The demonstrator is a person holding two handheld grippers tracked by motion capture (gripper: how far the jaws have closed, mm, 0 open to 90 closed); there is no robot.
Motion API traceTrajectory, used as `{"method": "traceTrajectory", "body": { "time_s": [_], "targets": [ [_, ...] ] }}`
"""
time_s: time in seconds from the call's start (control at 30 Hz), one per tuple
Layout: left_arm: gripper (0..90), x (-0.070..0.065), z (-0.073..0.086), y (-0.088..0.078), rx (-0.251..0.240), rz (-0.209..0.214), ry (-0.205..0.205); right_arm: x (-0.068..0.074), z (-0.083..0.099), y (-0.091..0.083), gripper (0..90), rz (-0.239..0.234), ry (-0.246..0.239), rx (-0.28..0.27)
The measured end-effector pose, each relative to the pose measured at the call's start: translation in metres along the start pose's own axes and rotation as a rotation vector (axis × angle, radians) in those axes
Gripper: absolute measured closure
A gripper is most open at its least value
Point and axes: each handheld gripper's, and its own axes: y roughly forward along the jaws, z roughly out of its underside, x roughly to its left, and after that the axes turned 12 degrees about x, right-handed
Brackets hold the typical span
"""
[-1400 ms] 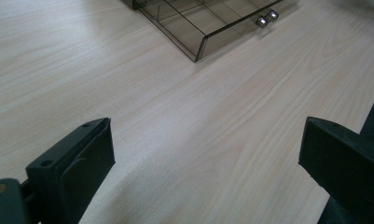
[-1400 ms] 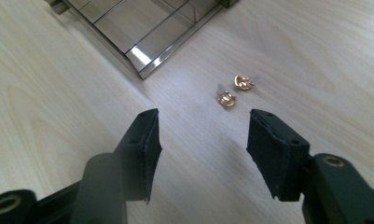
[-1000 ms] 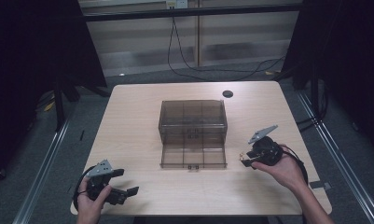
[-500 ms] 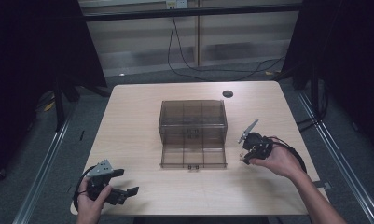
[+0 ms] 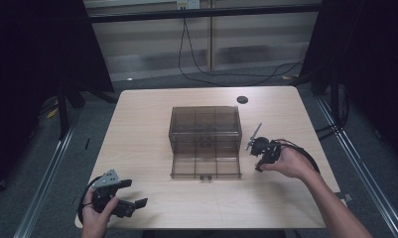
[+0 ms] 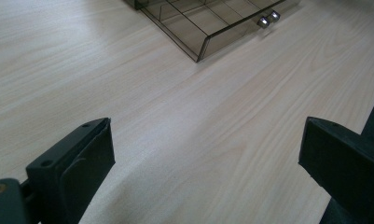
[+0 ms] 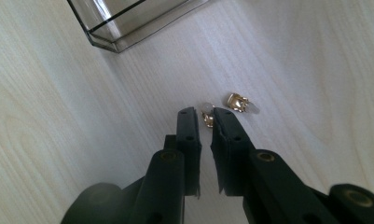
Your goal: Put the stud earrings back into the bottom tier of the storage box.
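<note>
On the pale wooden worktop (image 5: 147,148), toward four o'clock from its middle, the right claw (image 7: 204,113) has just been closing, and its two black jaws now stand nearly together with a small gold-and-clear piece (image 7: 207,116) caught at their tips. Whether the pads truly press on that piece or only flank it cannot be told for certain, though it sits right between the tips. A second small gold piece (image 7: 238,103) of the same kind lies on the wood just beside the first, toward two o'clock from the tips in the right gripper view, apart from both jaws. In the high view the right claw (image 5: 258,148) is held in the person's right hand (image 5: 291,163), just beside the three o'clock edge of the smoky clear drawer box (image 5: 205,126). The box stands at the centre of the worktop, and its lowest drawer (image 5: 205,167) is pulled out toward six o'clock, showing divided compartments. Two small silver knobs (image 6: 267,19) show on the drawer's front in the left gripper view.

The left claw (image 5: 129,196) is at the worktop's seven o'clock corner, held in the left hand (image 5: 98,218), well apart from the box. Its jaws stand wide apart with bare wood between them.

A small dark disc (image 5: 242,99) lies near the far edge at one o'clock.
</note>
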Motion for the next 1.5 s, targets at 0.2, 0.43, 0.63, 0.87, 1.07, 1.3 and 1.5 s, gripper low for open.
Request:
{"method": "traceTrajectory", "body": {
  "time_s": [0.2, 0.43, 0.63, 0.87, 1.07, 1.3, 1.5],
  "targets": [
    [3.2, 0.0, 0.0, 0.0, 0.002, 0.008, 0.004, -0.002, -0.004, 0.002, 80.2, -0.005, -0.011, 0.009],
    [3.2, 0.0, 0.0, 0.0, 0.0, 0.002, 0.006, -0.004, -0.01, 0.003, 81.4, -0.005, -0.018, 0.038],
    [3.2, 0.0, 0.0, 0.0, 0.0, 0.001, 0.004, -0.004, -0.014, 0.005, 81.9, -0.007, -0.027, 0.055],
    [3.2, 0.0, 0.0, 0.0, 0.001, 0.001, 0.005, -0.005, -0.017, 0.007, 84.3, -0.018, -0.043, 0.068],
    [3.2, 0.0, 0.0, 0.0, 0.001, 0.0, 0.007, -0.005, -0.017, 0.007, 84.9, -0.015, -0.047, 0.071],
    [3.2, 0.0, 0.0, 0.0, 0.001, 0.003, 0.004, -0.005, -0.015, 0.004, 85.1, -0.027, -0.042, 0.059],
    [3.2, 0.0, 0.0, 0.0, 0.001, 0.01, 0.004, -0.002, -0.016, -0.003, 85.1, -0.027, -0.051, 0.071]
  ]
}}
